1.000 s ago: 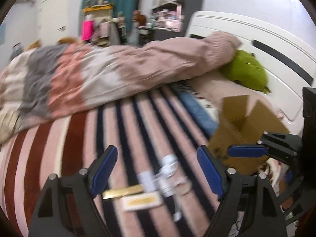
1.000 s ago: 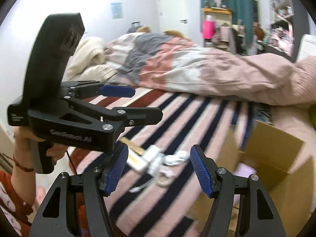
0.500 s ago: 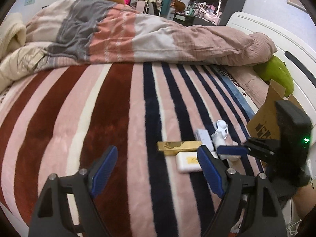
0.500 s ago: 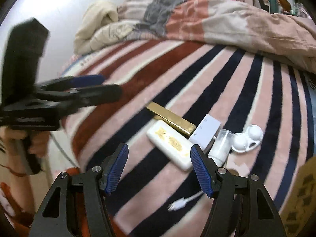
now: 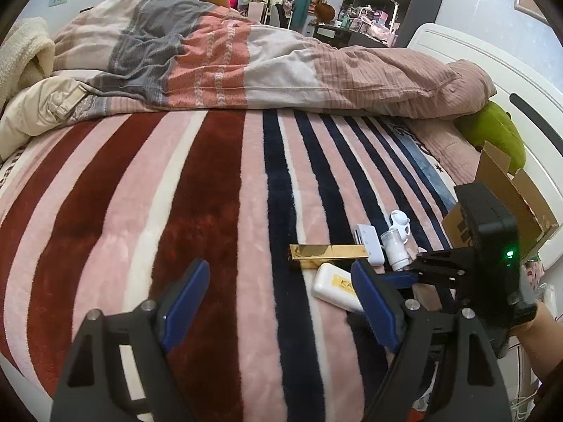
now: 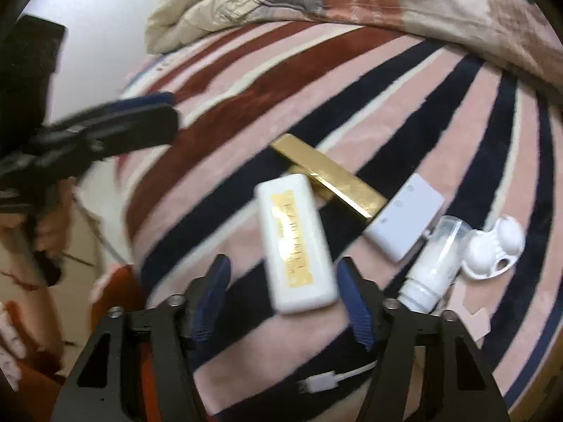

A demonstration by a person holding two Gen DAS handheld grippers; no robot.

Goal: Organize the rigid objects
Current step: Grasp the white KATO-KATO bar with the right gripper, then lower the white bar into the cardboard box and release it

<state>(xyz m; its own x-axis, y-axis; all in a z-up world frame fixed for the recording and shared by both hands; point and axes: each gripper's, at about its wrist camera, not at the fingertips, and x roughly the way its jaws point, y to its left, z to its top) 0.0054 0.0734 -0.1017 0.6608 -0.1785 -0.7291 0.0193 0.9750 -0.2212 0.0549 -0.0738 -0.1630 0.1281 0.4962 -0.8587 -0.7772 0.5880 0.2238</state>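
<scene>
On the striped plush blanket (image 6: 246,112), the white rectangular case with gold lettering (image 6: 295,242) lies near, its end between your wide-open, empty right gripper (image 6: 283,288). Close off-centre and it may skid into the gold bar-shaped box (image 6: 330,179). Your left gripper (image 5: 278,302) is also open, empty.

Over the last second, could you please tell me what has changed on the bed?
The right gripper has come down toward the small items, its open fingers now flanking the white bar with gold lettering. The left gripper swung left and hovers open over the striped blanket. Nothing was grasped; the gold box and cardboard box stayed put.
</scene>
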